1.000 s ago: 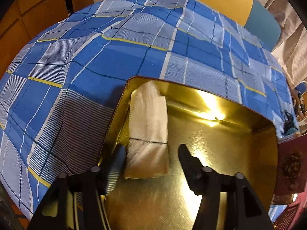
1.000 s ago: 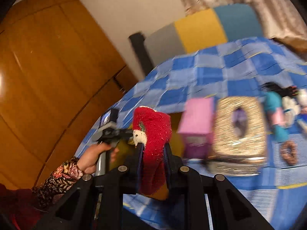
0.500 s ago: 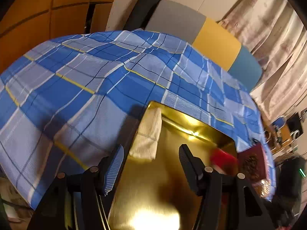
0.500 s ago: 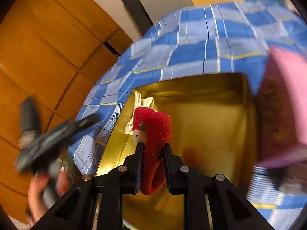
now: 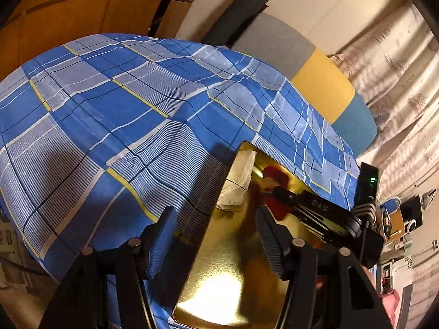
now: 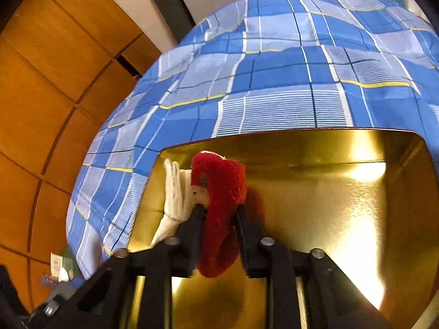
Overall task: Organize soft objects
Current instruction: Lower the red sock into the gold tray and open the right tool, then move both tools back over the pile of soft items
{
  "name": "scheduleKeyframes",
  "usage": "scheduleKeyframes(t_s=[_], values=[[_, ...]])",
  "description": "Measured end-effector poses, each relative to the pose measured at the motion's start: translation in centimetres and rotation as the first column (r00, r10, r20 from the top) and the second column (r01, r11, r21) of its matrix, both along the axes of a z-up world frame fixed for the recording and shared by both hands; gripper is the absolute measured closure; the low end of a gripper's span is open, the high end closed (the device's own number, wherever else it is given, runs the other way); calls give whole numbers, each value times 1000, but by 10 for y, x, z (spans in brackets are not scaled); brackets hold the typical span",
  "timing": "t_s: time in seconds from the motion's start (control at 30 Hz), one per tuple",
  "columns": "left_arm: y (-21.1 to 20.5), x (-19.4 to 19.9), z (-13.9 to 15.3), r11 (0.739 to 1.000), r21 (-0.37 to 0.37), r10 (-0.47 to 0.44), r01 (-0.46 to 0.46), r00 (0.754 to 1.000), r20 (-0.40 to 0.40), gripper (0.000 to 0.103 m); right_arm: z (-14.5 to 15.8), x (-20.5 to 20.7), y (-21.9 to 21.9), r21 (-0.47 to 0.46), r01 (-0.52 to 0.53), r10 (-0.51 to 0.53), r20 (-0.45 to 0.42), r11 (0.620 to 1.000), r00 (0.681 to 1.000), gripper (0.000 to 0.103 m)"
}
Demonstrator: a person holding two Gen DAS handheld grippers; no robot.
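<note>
A gold metal tray (image 5: 219,274) (image 6: 329,205) lies on the blue checked cloth (image 5: 109,126). A folded white cloth (image 5: 238,181) (image 6: 175,192) lies along the tray's left wall. My right gripper (image 6: 219,209) reaches down into the tray beside that cloth with a red fuzzy sock (image 6: 219,192) (image 5: 274,172) between its jaws. The jaws are opening, and the sock still fills the gap and touches both pads. In the left wrist view the right gripper's black body (image 5: 315,208) crosses the tray. My left gripper (image 5: 214,213) stands open over the tray's left rim, holding nothing.
Grey, yellow and teal cushions (image 5: 321,82) line the far edge of the cloth, with a dark roll (image 5: 236,13) beside them. Wooden panels (image 6: 55,82) stand to the left. Curtains (image 5: 397,82) and small clutter are at the right.
The right gripper came down from above the cloth into the tray with the red sock, next to the white cloth. The left gripper drew back from the white cloth and tilted.
</note>
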State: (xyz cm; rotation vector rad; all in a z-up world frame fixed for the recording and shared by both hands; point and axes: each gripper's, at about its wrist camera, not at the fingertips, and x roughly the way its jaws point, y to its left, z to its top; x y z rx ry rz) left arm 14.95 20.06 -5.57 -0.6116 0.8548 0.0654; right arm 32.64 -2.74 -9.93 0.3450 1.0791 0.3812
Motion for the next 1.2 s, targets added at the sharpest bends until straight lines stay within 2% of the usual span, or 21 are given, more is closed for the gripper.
scheduleKeyframes(t_s=[0.07, 0.2, 0.47, 0.57, 0.7, 0.83, 0.9, 1.2], values=[[2, -2, 0, 1000, -6, 7, -7, 1000, 5, 42, 3, -4, -2, -3, 8, -8, 10, 1000, 1000, 68], [1, -3, 1, 1000, -21, 10, -10, 1000, 15, 42, 18, -33, -11, -3, -16, 16, 43, 1000, 999, 53], [-28, -7, 3, 998, -28, -55, 56, 998, 21, 42, 47, -100, -31, -10, -101, 102, 138, 995, 985, 52], [-42, -13, 10, 996, -5, -89, 89, 995, 44, 42, 62, -127, -48, 6, -117, 114, 184, 993, 976, 52], [-66, -22, 21, 989, 32, -146, 144, 986, 83, 42, 88, -171, -71, -40, -139, 145, 297, 989, 944, 52], [-96, -30, 28, 972, 75, -232, 224, 966, 112, 42, 110, -212, -104, -102, -97, 131, 412, 990, 902, 52], [-112, -35, 31, 962, 90, -268, 258, 955, 125, 42, 117, -226, -125, -117, -52, 99, 444, 992, 891, 52], [-183, -57, 34, 898, 114, -437, 424, 888, 142, 42, 115, -251, -219, -121, 145, -77, 448, 982, 891, 51]])
